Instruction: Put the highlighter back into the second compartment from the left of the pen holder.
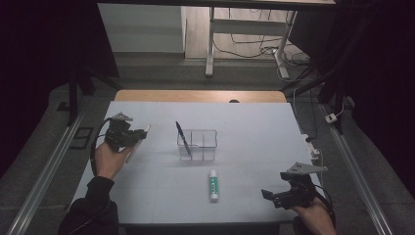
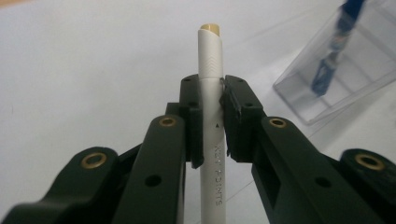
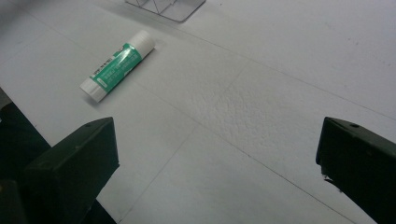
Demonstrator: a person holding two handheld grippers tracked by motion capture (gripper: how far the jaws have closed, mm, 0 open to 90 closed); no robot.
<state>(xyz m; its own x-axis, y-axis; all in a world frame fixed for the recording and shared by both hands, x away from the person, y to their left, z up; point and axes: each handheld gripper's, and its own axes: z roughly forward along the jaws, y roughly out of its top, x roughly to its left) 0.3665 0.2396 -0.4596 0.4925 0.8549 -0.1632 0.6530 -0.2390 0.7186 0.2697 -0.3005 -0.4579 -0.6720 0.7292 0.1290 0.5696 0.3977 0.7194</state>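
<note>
My left gripper [image 2: 211, 100] is shut on a white pen [image 2: 212, 93] with a tan tip, held a little above the table at the left [image 1: 138, 138]. A clear plastic organizer box [image 1: 197, 145] stands at the table's middle with a blue pen [image 1: 182, 138] leaning in its left compartment; the box [image 2: 355, 79] and blue pen [image 2: 334, 51] also lie to the right of the held pen. A green-and-white glue stick [image 1: 213, 185] lies on the table in front of the box. My right gripper [image 1: 274, 196] rests open near the front right edge, with the glue stick [image 3: 117, 64] ahead of it.
The white table top [image 1: 254, 147] ends in a wooden strip at the back. A white power strip and cables [image 1: 313, 147] sit at the right edge. A desk frame [image 1: 244, 44] stands on the floor beyond.
</note>
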